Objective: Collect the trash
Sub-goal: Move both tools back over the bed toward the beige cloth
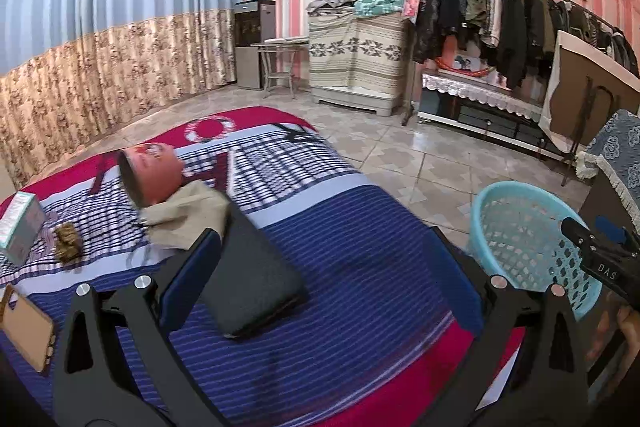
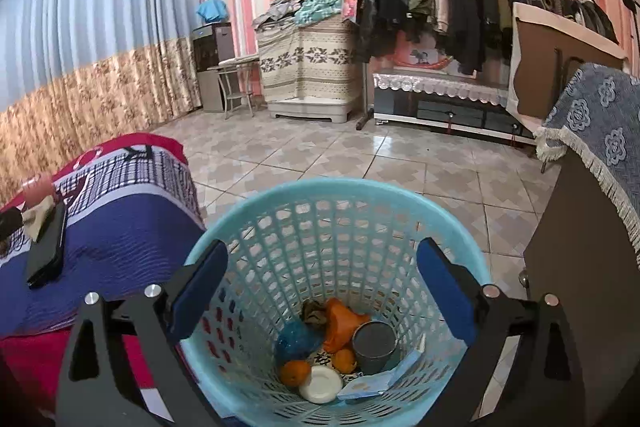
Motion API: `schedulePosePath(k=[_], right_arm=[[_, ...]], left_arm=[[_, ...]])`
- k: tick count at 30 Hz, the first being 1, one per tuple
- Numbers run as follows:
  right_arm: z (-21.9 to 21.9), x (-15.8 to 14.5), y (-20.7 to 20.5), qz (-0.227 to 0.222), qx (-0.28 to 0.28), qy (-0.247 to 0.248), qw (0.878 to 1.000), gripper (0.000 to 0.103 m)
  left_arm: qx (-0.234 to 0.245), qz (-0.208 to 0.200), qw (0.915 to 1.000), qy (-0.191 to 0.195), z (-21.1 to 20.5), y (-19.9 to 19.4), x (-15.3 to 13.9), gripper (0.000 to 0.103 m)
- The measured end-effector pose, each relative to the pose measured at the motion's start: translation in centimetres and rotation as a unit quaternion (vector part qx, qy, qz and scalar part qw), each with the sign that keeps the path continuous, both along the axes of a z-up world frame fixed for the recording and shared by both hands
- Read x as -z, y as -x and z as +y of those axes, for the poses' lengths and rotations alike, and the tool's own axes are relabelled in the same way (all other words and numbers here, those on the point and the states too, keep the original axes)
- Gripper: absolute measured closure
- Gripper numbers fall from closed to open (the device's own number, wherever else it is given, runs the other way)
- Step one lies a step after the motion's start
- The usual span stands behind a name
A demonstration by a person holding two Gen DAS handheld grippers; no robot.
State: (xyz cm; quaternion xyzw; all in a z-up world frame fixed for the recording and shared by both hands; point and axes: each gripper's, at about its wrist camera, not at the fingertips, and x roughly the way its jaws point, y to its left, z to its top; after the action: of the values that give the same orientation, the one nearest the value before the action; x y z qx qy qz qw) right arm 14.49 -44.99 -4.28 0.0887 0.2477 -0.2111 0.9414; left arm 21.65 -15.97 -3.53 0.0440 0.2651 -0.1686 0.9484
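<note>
the left claw (image 1: 320, 267) is spread wide over the bed (image 1: 360, 247), holding nothing; a dark flat case (image 1: 252, 279) lies between its fingers but is not gripped. the right claw (image 2: 322, 291) is spread wide too, empty, hovering above the blue basket (image 2: 280, 195) that stands on the floor beside the bed. in the basket: two oranges (image 2: 295, 373), one orange wrapper (image 2: 340, 319), one grey cup (image 2: 374, 345), one white lid (image 2: 321, 389), one blue crumpled bag (image 2: 296, 341), one flat box (image 2: 384, 381). on the bed, past the case: one tan cloth (image 1: 188, 215), one pink bowl (image 1: 154, 175), one brown clump (image 1: 68, 241), one small box (image 1: 20, 227), one phone (image 1: 26, 329). farther off, a clothes rack (image 1: 500, 11).
</note>
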Motion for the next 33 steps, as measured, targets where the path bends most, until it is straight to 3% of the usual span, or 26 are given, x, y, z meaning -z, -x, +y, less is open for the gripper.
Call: schedulePosePath(k=[20, 26, 33], right_arm=[[9.0, -0.9, -1.2, 0.014, -0.102, 0.007, 0.995, 0.009], [13.4, -0.6, -2.5, 0.038, -0.15, 0.035, 0.987, 0.009], [18.6, -0.9, -4.6, 0.039, -0.208, 0.026, 0.977, 0.009]], left_arm=[[-0.097, 0.004, 0.9953, -0.003, 14.0, 1.1, 0.4, 0.006], [-0.133, 0.01, 0.9911, -0.003, 18.6, 1.3, 0.4, 0.006], [-0.173, 0.011, 0.9848, -0.015, 23.2, 1.2, 0.9, 0.006]])
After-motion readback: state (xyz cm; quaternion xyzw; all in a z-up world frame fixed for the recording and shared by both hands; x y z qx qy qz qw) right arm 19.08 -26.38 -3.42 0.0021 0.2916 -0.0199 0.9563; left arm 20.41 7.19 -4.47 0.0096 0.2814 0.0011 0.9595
